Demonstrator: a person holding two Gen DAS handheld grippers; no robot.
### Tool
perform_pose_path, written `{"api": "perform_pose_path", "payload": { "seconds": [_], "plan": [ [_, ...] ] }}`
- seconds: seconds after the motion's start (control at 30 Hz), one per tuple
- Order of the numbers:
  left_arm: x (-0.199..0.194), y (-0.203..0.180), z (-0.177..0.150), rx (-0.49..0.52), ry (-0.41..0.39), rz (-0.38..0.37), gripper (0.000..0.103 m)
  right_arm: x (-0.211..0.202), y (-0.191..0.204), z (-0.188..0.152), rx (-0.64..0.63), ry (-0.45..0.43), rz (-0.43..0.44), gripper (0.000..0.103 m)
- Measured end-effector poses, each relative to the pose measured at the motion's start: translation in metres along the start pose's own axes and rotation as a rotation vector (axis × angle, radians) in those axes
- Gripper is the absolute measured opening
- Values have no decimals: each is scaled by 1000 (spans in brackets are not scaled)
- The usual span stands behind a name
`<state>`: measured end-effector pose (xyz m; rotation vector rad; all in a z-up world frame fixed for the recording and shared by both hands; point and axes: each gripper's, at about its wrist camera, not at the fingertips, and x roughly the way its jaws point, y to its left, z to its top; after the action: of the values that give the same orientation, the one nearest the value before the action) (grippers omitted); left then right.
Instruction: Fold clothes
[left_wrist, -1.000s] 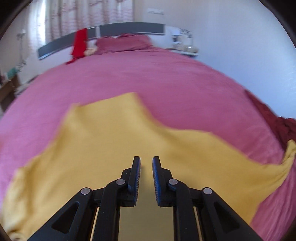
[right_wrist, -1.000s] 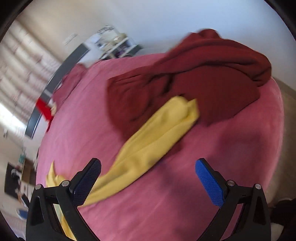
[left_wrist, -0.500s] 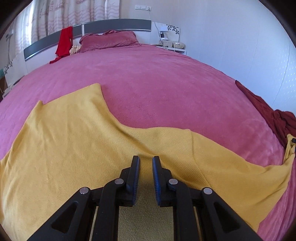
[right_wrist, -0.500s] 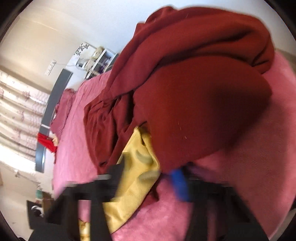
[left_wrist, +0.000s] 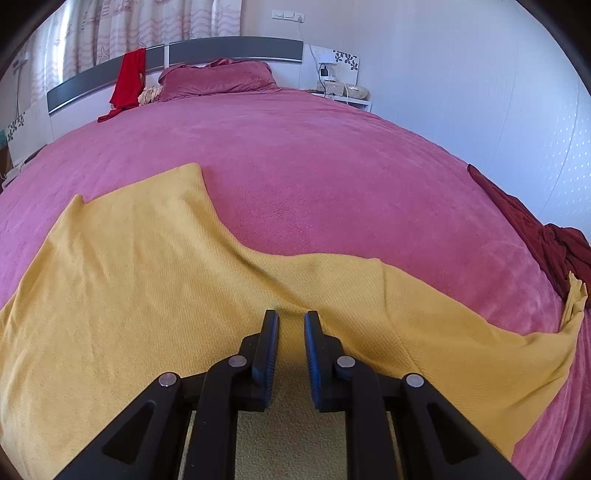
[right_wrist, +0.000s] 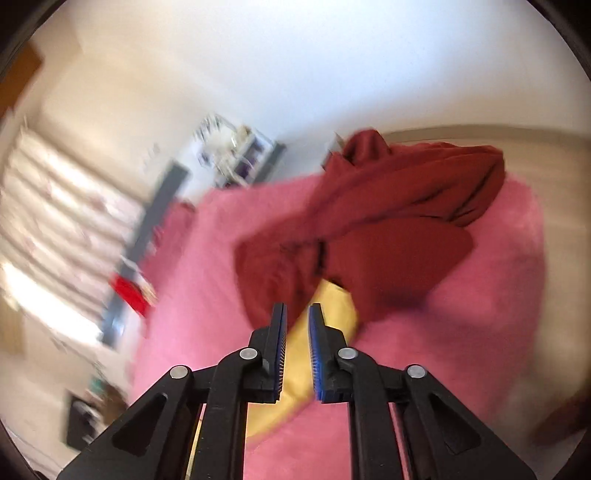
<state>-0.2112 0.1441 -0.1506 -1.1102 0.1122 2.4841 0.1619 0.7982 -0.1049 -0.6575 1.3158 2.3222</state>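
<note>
A yellow knit garment (left_wrist: 147, 295) lies spread across the pink bed (left_wrist: 295, 166), with one sleeve (left_wrist: 535, 332) stretching right toward a crumpled maroon garment (left_wrist: 546, 240). My left gripper (left_wrist: 291, 315) is shut on the yellow cloth at its near middle, and creases run from its tips. In the blurred right wrist view, the yellow sleeve end (right_wrist: 336, 306) comes out from under the maroon garment (right_wrist: 399, 229) and passes between the pads of my right gripper (right_wrist: 297, 308), which is shut on it.
A pink pillow (left_wrist: 218, 77) and a red garment (left_wrist: 127, 81) hanging on the grey headboard are at the far end. A white nightstand (left_wrist: 343, 92) stands at the back right. The bed's right edge (right_wrist: 528, 258) drops to the floor past the maroon garment.
My right gripper went from wide open over the sleeve to shut on its end and has pulled back from the maroon garment. The left gripper keeps its grip, and the yellow cloth lies flatter.
</note>
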Motion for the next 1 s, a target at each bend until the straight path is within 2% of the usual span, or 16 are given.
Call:
{"api": "perform_pose_path", "payload": {
  "seconds": [0.03, 0.07, 0.1, 0.2, 0.33, 0.37, 0.4, 0.43, 0.53, 0.7, 0.9, 0.93, 1.0],
  "plan": [
    [0, 0, 0, -2, 0, -2, 14, 9, -2, -3, -23, 40, -25, 30],
    [0, 1, 0, -3, 0, -3, 14, 19, -4, -7, -43, 79, -47, 46],
    [0, 1, 0, -3, 0, -3, 14, 32, -6, -10, -49, 109, -57, 54],
    [-1, -1, -1, 2, 0, 2, 14, 64, -10, -12, -62, 141, -81, 54],
    [-2, 0, -1, -1, 1, -3, 14, 100, -26, -3, 67, 179, -44, 54],
    [-2, 0, -1, -3, 2, -6, 14, 105, -27, -2, 80, 172, -24, 43],
    [-2, 0, -1, -5, 2, -8, 14, 111, -29, -2, 93, 165, -4, 11],
    [-2, 0, -1, -7, 2, -10, 14, 115, -30, -1, 105, 159, 18, 4],
    [-2, 0, -1, -7, 2, -11, 14, 111, -19, -4, 128, 144, 114, 4],
    [-3, 2, -2, -12, 2, -19, 14, 63, -13, -27, 249, 70, 241, 4],
    [-4, 3, -2, -14, 2, -21, 14, 4, -7, -55, 360, 12, 326, 4],
    [-4, 3, -2, -15, 2, -23, 14, -5, -7, -56, 389, -8, 333, 4],
    [-4, 4, -2, -18, 3, -26, 14, -21, -10, -47, 378, -87, 239, 4]
  ]
}}
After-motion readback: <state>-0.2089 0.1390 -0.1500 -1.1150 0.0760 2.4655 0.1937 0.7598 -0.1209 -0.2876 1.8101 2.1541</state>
